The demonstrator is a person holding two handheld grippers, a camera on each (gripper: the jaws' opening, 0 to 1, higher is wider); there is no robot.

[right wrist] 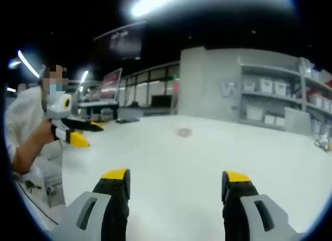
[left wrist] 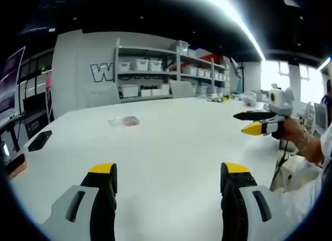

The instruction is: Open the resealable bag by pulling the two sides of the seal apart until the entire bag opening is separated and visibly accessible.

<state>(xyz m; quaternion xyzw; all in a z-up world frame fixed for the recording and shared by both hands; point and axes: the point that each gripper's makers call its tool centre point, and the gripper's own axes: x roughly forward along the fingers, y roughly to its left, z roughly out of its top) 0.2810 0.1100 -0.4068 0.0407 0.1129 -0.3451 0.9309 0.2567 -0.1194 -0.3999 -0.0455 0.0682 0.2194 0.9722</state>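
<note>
The resealable bag (left wrist: pixel 124 121) lies flat on the white table (left wrist: pixel 171 147), well ahead of both grippers and touched by neither; it looks clear with something reddish inside, and its seal is too small to read. In the right gripper view the bag (right wrist: pixel 184 131) shows as a small faint patch far out on the table (right wrist: pixel 197 168).

The left hand-held gripper (left wrist: pixel 168 176) hovers above the table with its yellow-tipped jaws spread wide and nothing between them. The right hand-held gripper (right wrist: pixel 177 180) is held the same way, jaws wide apart and empty.

In the left gripper view the right hand-held gripper (left wrist: pixel 259 122) comes in from the right, gripped by a person's hand (left wrist: pixel 290 129), with its yellow tips pointing toward the middle of the table. In the right gripper view the left hand-held gripper (right wrist: pixel 78 132) appears at the left, held up in front of a person in a white top (right wrist: pixel 26 116).

Near the left edge of the table lies a dark phone (left wrist: pixel 40 140). Behind the table stands a grey wall panel with large letters (left wrist: pixel 101 72), and beside it shelves (left wrist: pixel 155 75) carrying white bins. Long ceiling lights (left wrist: pixel 233 18) run overhead.
</note>
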